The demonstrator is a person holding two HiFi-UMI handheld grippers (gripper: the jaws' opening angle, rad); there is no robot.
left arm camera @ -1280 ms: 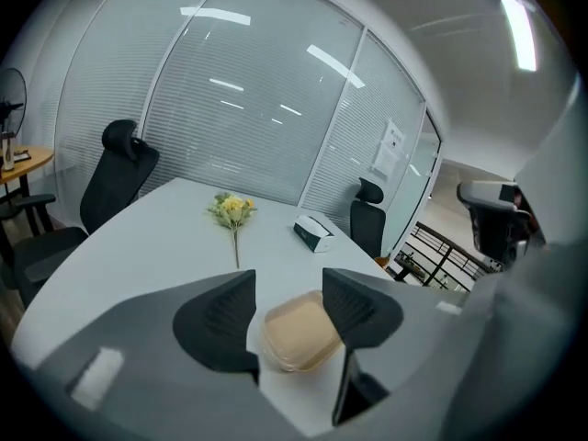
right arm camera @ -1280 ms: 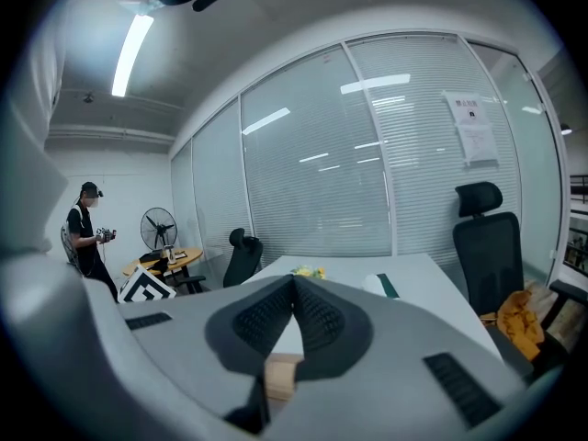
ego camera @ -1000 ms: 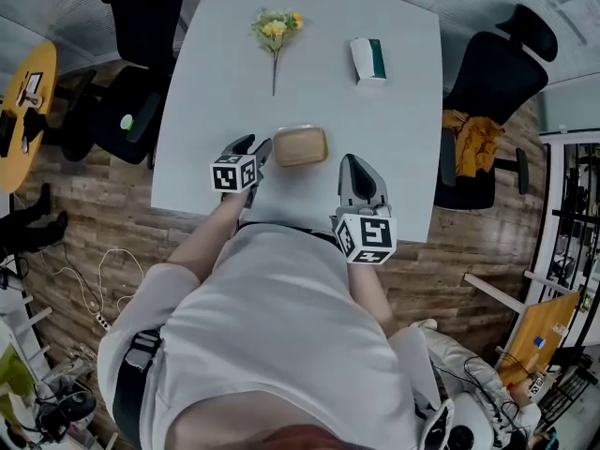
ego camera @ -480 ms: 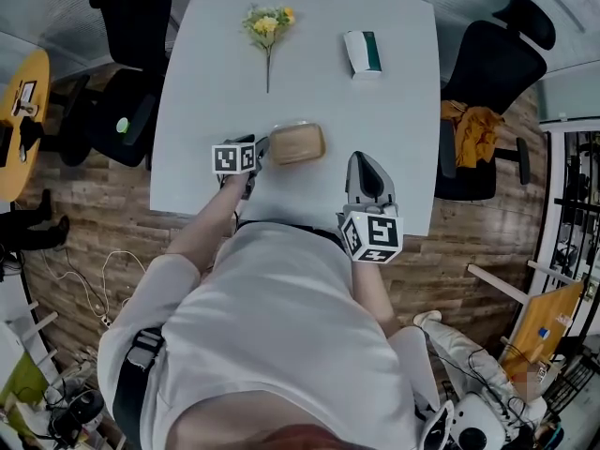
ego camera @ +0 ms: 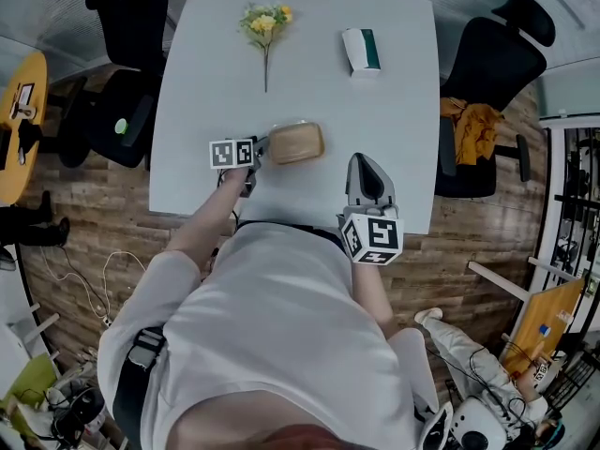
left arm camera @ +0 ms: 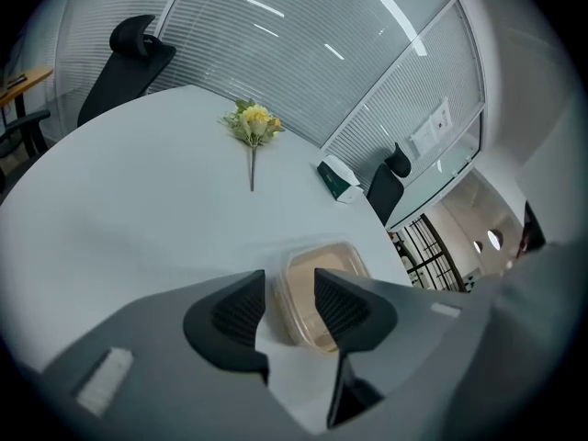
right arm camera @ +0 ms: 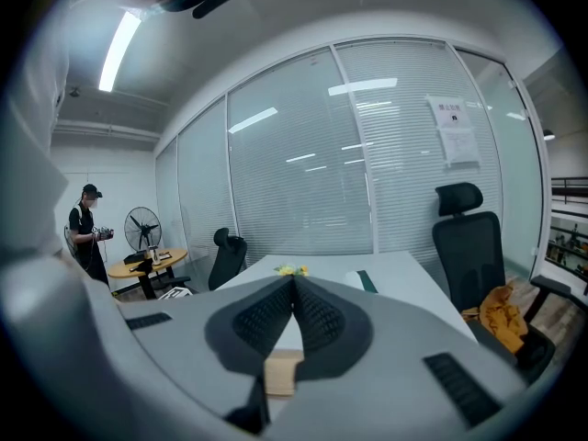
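A tan lidded container (ego camera: 295, 143) lies on the white table (ego camera: 394, 139) near its front edge. My left gripper (ego camera: 257, 149) is at the container's left end. In the left gripper view the jaws of this gripper (left arm camera: 289, 292) stand a little apart, open, with the container's (left arm camera: 317, 288) near edge showing between them. I cannot tell whether they touch it. My right gripper (ego camera: 362, 165) hovers over the table's front right edge, apart from the container. Its jaws (right arm camera: 294, 288) are shut, with nothing between them.
A yellow flower sprig (ego camera: 265, 22) and a white-and-green tissue box (ego camera: 362, 50) lie at the table's far end. Black office chairs (ego camera: 492, 68) stand on both sides, with orange cloth (ego camera: 472, 125) on the right one. Far left stands a person (right arm camera: 87, 237) by a fan (right arm camera: 142, 223).
My left gripper moved forward and tipped down onto the container's left end, and its jaws narrowed. The right gripper has hardly moved and stays shut.
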